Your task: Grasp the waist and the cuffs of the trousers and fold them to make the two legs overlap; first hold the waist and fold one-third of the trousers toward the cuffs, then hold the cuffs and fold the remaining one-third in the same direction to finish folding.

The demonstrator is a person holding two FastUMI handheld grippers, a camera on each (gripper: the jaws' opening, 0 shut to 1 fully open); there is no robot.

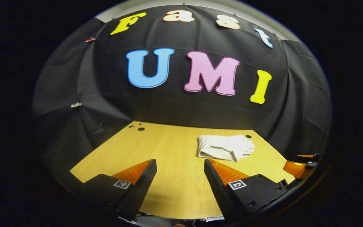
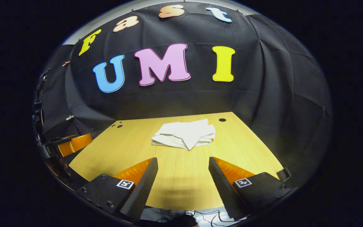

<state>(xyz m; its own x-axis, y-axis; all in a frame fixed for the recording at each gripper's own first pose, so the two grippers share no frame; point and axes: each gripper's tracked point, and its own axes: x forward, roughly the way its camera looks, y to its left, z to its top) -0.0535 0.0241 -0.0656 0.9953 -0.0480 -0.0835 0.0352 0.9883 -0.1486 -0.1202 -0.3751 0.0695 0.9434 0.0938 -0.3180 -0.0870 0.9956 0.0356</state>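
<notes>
The white trousers (image 1: 225, 147) lie folded in a compact bundle on the wooden table (image 1: 169, 148), toward its far right in the left gripper view. In the right gripper view the same trousers (image 2: 185, 134) sit near the table's far middle. My left gripper (image 1: 180, 173) stands open near the front edge, well short of the bundle and to its left, with nothing between its fingers. My right gripper (image 2: 183, 172) is also open and empty, hovering near the front edge with the bundle straight ahead. The right gripper also appears at the far right edge (image 1: 301, 165) of the left gripper view.
The table (image 2: 238, 148) has small round holes at its far left corner (image 1: 141, 128) and far right (image 2: 222, 119). Black cloth walls close it in on three sides. The left gripper appears at the left edge (image 2: 71, 143) of the right gripper view. Cables lie below the table's front edge.
</notes>
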